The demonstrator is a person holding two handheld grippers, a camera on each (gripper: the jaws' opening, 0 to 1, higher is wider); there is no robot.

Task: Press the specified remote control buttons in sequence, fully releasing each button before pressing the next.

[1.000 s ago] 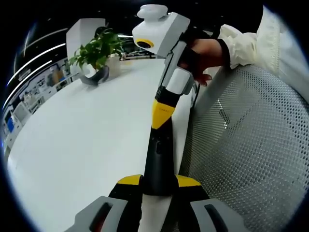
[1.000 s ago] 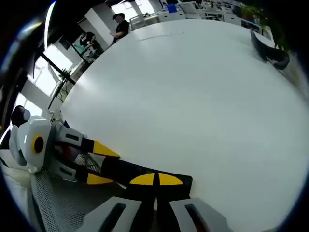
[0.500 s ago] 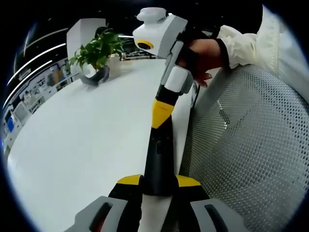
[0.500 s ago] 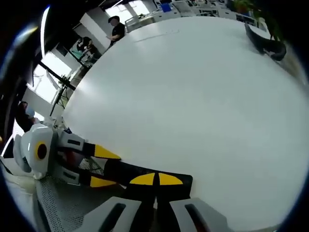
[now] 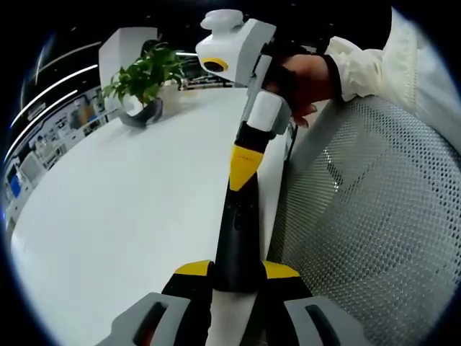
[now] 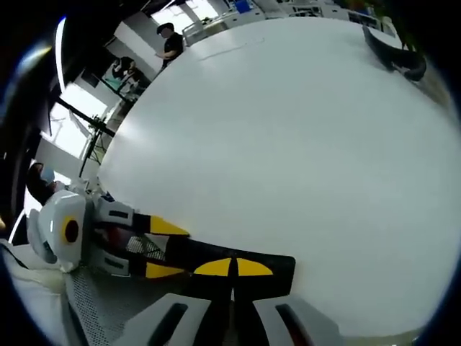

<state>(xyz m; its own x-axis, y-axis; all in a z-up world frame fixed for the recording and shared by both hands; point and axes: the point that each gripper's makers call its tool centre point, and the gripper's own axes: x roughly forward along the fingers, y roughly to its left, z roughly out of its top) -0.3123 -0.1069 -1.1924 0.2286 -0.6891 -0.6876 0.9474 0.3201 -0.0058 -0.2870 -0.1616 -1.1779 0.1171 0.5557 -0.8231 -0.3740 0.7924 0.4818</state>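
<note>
Potted plant (image 5: pixel 144 76) in dark pot (image 5: pixel 142 114), white table (image 5: pixel 130 216)

Black remote (image 5: pixel 238 238); yellow-tipped fingers (image 5: pixel 193 269); white table (image 5: pixel 122 202); green plant (image 5: pixel 144 72); white mesh chair (image 5: pixel 374 216).

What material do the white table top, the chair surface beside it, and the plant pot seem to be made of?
The table top looks like smooth white laminate or painted board: even colour with a soft sheen. The chair surface seems to be grey woven mesh fabric, with a regular pattern of small holes. The plant pot appears dark grey and glossy, perhaps ceramic or plastic; I cannot tell which.
</note>
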